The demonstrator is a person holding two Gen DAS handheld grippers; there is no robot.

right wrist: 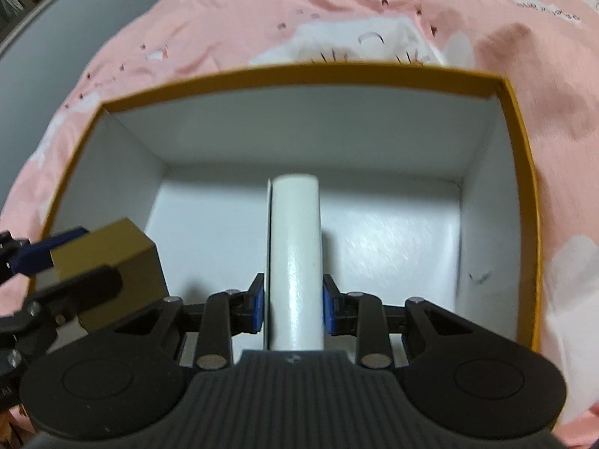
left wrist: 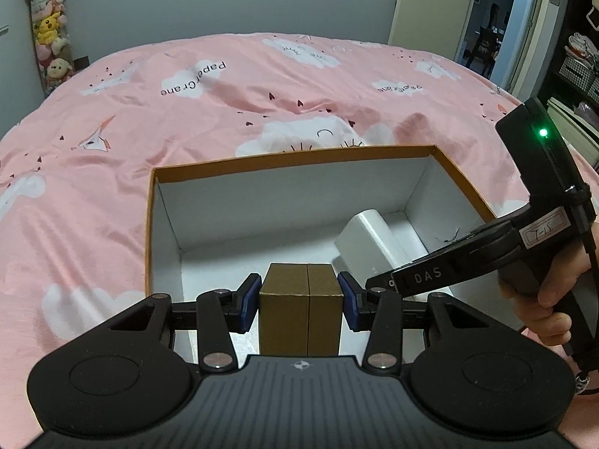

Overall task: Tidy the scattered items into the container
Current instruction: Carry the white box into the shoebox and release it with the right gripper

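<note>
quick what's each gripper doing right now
Left gripper: shut on the gold box, over the open box.
Right gripper: shut on the white object.

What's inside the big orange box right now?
Inside the orange box are a gold box, held by the left claw, and a white box, held by the right claw. The floor under them is hidden.

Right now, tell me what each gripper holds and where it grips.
Left gripper: gold box, clamped across its two side faces. Right gripper: white box, clamped across its narrow sides near the close end.
</note>
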